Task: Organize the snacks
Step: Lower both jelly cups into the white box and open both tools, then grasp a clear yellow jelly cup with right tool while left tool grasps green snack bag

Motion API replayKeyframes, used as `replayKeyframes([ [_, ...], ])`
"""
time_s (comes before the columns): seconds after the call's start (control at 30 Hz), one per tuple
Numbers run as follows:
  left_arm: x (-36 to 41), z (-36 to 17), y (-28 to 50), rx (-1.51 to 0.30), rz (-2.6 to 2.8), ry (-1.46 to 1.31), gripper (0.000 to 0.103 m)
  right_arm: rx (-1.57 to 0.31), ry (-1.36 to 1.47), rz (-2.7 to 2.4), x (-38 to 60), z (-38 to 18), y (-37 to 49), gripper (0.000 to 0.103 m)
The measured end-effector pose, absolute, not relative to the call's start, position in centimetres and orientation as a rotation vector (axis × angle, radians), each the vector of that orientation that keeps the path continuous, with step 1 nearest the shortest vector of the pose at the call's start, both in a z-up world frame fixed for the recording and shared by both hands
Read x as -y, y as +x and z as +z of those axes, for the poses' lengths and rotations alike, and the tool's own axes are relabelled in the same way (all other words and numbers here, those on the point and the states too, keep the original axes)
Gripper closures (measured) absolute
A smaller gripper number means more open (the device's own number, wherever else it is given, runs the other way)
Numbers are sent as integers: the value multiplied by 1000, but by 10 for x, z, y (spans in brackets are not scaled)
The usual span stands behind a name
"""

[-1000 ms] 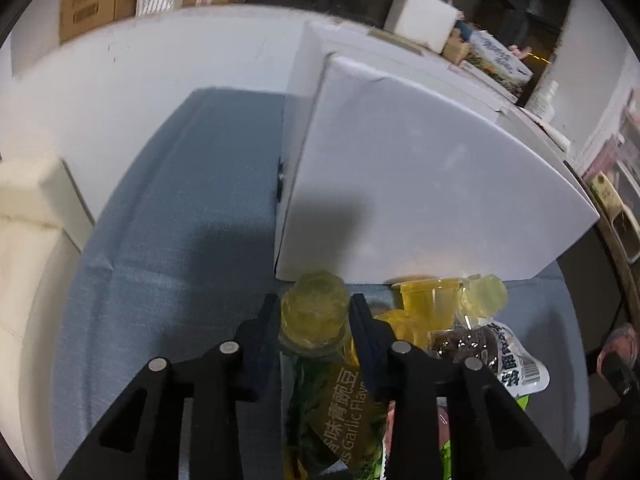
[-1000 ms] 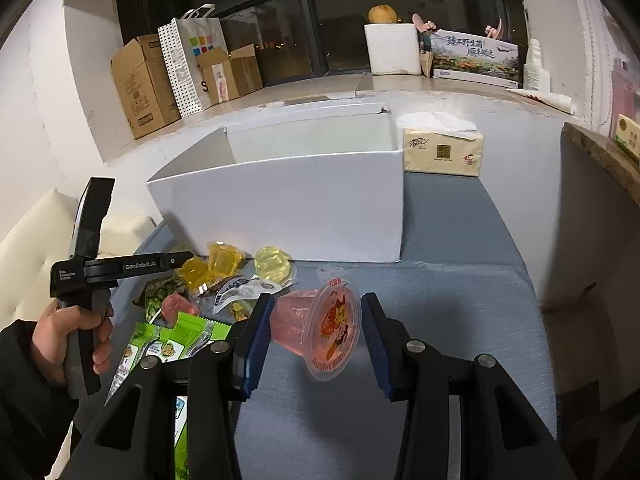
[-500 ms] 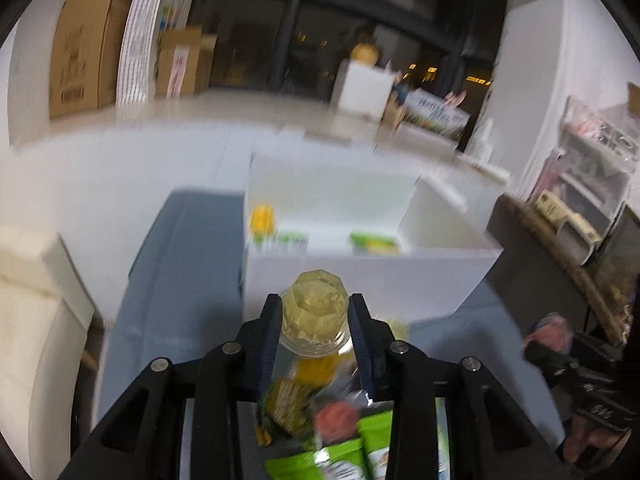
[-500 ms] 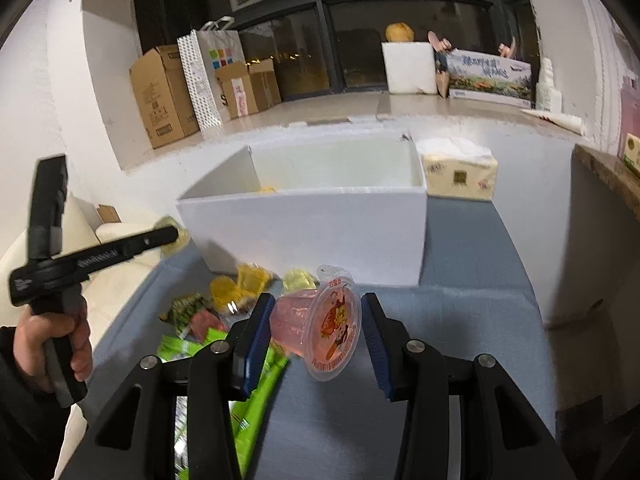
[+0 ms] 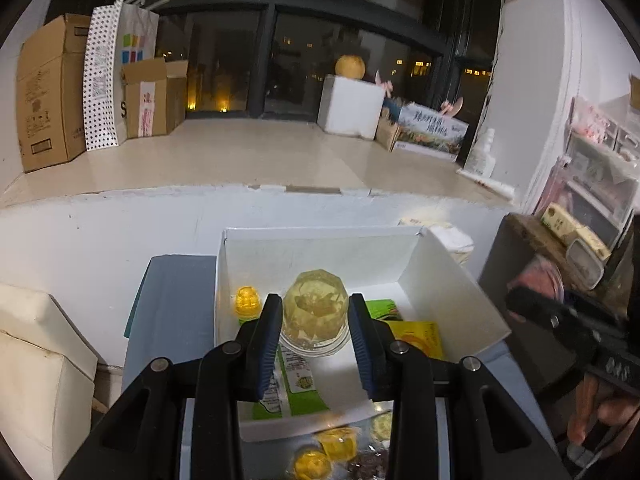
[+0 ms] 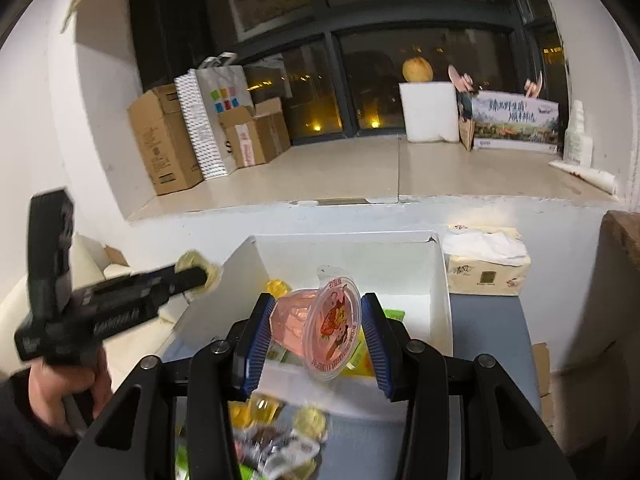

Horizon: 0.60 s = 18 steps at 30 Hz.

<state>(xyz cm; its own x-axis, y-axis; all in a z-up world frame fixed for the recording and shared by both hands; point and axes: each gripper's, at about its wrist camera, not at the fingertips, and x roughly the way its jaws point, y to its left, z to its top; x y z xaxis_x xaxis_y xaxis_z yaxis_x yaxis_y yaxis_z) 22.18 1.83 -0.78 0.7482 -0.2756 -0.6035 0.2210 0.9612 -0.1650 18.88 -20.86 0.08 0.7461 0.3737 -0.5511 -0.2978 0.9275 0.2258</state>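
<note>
Left gripper (image 5: 315,322) clamps pale yellow jelly cup (image 5: 315,312) above open white box (image 5: 448,280). Inside box: small orange jelly (image 5: 247,300), green packets (image 5: 296,376), yellow packet (image 5: 418,338). More jellies (image 5: 328,450) on grey cloth (image 5: 172,300) before box. Right gripper (image 5: 568,330) at frame's right edge.

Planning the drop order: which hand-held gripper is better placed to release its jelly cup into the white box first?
Probably left: its yellow jelly cup appears already over the white box.
</note>
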Motion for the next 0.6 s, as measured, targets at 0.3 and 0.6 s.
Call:
replayKeyframes([
  [0.3, -35, -30, 233, -723, -167, -111, 0, -703, 179, 334, 220, -27, 227, 0],
  [0.6, -32, -29, 225, -742, -172, -80, 0, -703, 113, 302, 218, -26, 218, 0],
])
